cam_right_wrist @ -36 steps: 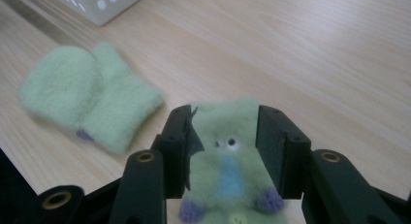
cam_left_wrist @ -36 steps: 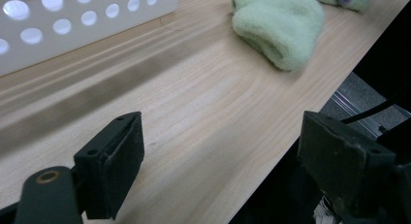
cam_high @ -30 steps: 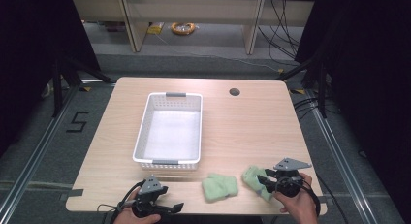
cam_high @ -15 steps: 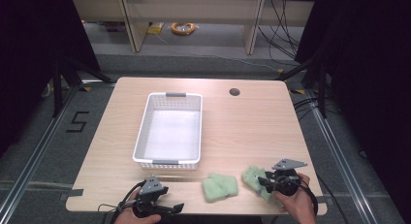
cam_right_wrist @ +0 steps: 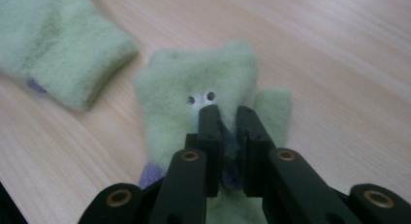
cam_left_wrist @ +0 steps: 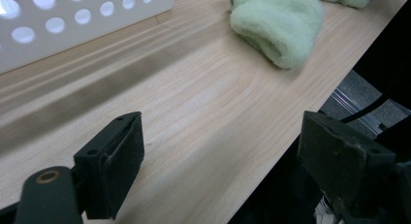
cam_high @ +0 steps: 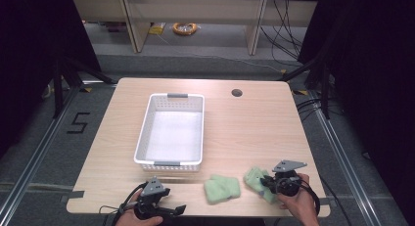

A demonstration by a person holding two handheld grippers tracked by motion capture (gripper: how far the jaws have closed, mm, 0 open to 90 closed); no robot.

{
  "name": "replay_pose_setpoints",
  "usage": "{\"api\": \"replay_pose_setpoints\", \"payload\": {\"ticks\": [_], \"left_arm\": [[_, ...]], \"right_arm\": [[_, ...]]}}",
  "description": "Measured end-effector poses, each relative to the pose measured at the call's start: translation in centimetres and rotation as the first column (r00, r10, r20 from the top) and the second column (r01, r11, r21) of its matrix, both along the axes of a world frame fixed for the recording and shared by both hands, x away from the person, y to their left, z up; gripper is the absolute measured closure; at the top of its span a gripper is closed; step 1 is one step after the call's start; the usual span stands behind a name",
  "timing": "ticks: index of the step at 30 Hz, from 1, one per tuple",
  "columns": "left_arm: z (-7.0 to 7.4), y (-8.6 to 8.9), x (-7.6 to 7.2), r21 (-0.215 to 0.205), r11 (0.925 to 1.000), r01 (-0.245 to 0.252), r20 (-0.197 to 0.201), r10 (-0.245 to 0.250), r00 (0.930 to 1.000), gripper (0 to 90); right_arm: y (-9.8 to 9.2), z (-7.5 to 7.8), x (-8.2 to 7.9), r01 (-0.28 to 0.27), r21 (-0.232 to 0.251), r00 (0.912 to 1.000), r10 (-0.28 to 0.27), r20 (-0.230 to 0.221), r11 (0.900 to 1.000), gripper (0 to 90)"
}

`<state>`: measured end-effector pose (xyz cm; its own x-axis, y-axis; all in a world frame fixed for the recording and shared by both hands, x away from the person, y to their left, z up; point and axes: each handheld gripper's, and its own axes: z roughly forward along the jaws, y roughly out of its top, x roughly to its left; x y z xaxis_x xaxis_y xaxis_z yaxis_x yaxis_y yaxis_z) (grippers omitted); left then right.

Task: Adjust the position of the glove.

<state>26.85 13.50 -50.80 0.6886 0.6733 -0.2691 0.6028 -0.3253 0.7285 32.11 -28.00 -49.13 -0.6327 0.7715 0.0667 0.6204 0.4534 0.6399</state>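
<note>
Tabletop (cam_high: 254,133): right gripper (cam_right_wrist: 228,118) (jaws just closing) pinches sock (cam_right_wrist: 194,78).

Looks like a lab or test bay set up for recording, not a home. Pale wood-grain table (cam_high: 254,133) standing alone at centre, with a round cable hole (cam_high: 237,93) toward 1 o'clock. Black curtains (cam_high: 372,64) closing off 3 and 9 o'clock. Grey floor carrying metal rails (cam_high: 34,162) along both sides and a taped number 5 (cam_high: 78,123) at 9 o'clock. Bare shelving frame (cam_high: 191,15) at 12 o'clock, with loose black cables (cam_high: 284,25) trailing beside it and a coil of orange cord (cam_high: 185,28) lying under it.
</note>
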Motion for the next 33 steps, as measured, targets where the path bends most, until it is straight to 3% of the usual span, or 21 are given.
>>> {"api": "replay_pose_setpoints", "payload": {"ticks": [1,3,4,9,13,14,15,16,18,19,22,25,28,29,31,33], "left_arm": [[0.1,0.2,0.1,0.02,0.9997,0.013,-0.01,-0.013,0.9999,16.2],[-0.1,0.0,0.0,-0.013,0.9999,0.0,-0.009,0.0,1.0,16.2],[-0.1,0.0,0.0,-0.013,0.9999,0.0,-0.009,0.0,1.0,16.2],[0.0,0.0,0.0,-0.013,0.9999,-0.006,-0.011,0.006,0.9999,16.2],[-0.1,0.0,0.0,-0.012,0.9999,-0.011,-0.01,0.011,0.9999,16.2],[-0.1,0.0,0.0,-0.013,0.9999,-0.009,-0.011,0.009,0.9999,16.3],[0.0,0.2,0.1,0.008,0.9999,0.01,-0.009,-0.01,0.9999,16.2],[0.0,0.2,0.1,-0.003,1.0,-0.001,-0.007,0.001,1.0,16.2],[0.0,0.2,0.1,0.005,1.0,0.005,-0.009,-0.005,1.0,16.2],[0.0,0.0,0.0,-0.016,0.9998,-0.011,-0.003,0.011,0.9999,16.2],[0.1,-0.3,-0.1,-0.021,0.9997,-0.013,-0.005,0.013,0.9999,16.2],[0.2,-0.7,-0.1,-0.02,0.9998,-0.001,0.018,0.001,0.9998,16.3],[0.4,-1.2,-0.2,-0.024,0.9996,0.018,0.031,-0.017,0.9994,17.0],[0.5,-1.5,-0.2,-0.035,0.9992,0.017,0.043,-0.016,0.9989,17.2],[0.7,-1.9,-0.2,-0.046,0.9988,0.018,0.04,-0.016,0.9991,18.0],[1.1,-2.3,-0.1,-0.044,0.998,0.046,0.062,-0.043,0.9972,18.4]], "right_arm": [[-0.1,0.3,0.0,-0.004,0.003,1.0,0.004,0.004,1.0,83.4],[-0.5,0.9,0.0,-0.022,-0.003,0.9994,0.022,0.025,1.0,83.7],[-0.5,1.3,-0.2,-0.012,0.006,0.9997,0.012,0.022,1.0,83.7],[-0.5,2.5,-0.3,-0.069,0.038,0.9929,0.065,0.099,0.997,83.8],[0.7,3.8,-1.0,-0.097,0.077,0.9921,0.09,0.087,0.992,83.8],[0.8,4.0,-0.8,-0.126,0.07,0.9862,0.118,0.116,0.989,83.8],[1.2,4.3,-0.9,-0.138,0.08,0.9843,0.127,0.123,0.987,83.8],[1.6,4.5,-1.0,-0.14,0.083,0.9847,0.13,0.116,0.987,83.8],[2.2,5.0,-0.9,-0.175,0.09,0.9772,0.162,0.137,0.98,83.8],[2.6,5.2,-0.7,-0.204,0.09,0.9711,0.19,0.145,0.975,83.8],[3.7,5.3,-0.8,-0.245,0.101,0.9635,0.231,0.135,0.964,83.8],[4.6,5.3,-0.6,-0.292,0.097,0.9511,0.278,0.134,0.952,83.8],[5.7,5.1,-0.3,-0.353,0.091,0.9313,0.341,0.129,0.931,83.7],[6.0,5.1,-0.3,-0.347,0.095,0.9342,0.336,0.121,0.933,83.6],[6.6,5.1,0.0,-0.374,0.094,0.9248,0.363,0.115,0.923,83.7],[7.0,5.1,0.2,-0.388,0.099,0.9193,0.376,0.115,0.916,83.7]]}}
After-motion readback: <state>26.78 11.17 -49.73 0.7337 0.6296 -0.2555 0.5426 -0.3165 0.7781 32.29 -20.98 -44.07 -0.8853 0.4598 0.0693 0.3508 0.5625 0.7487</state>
